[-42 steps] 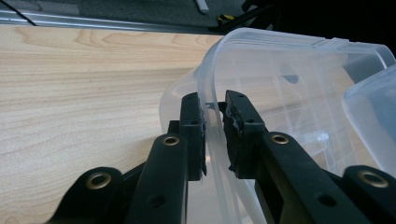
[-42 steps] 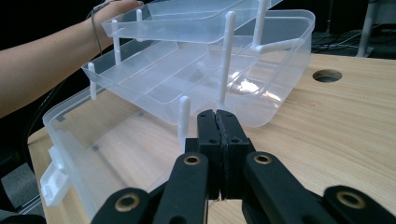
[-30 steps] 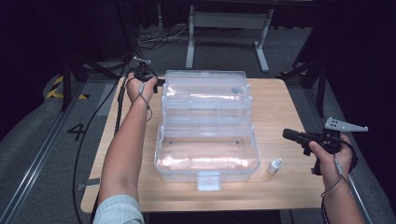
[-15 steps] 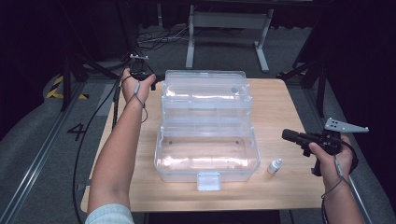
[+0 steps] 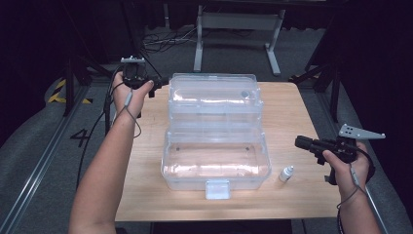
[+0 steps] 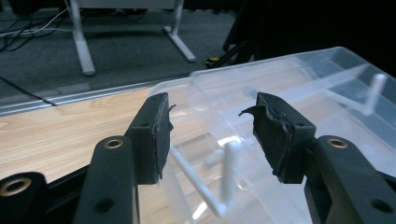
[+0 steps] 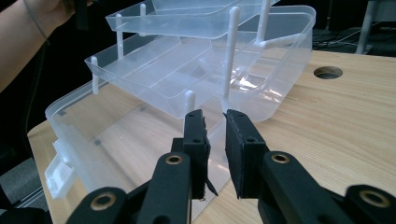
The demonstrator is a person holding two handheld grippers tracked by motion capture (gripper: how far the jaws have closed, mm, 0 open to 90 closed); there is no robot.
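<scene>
A clear plastic tiered box (image 5: 214,161) stands open in the middle of the wooden table (image 5: 292,107), its trays (image 7: 187,74) fanned up and back toward the lid (image 5: 212,92). My left gripper (image 5: 155,84) hovers at the box's far left corner, open, with the clear lid edge (image 6: 299,84) beyond its jaws (image 6: 210,126) and nothing between them. My right gripper (image 5: 299,142) is held over the table's right side, pointing at the box. Its jaws (image 7: 215,135) are drawn together to a slit and hold nothing.
A small white dropper bottle (image 5: 286,173) stands on the table by the box's front right corner. The box latch (image 5: 217,188) juts toward the near edge. A round cable hole (image 7: 328,72) sits in the tabletop. Metal frame legs (image 5: 199,44) stand on the floor behind.
My left hand has lifted off the box's far left corner and drawn back and to the left. The right gripper has stayed where it was.
</scene>
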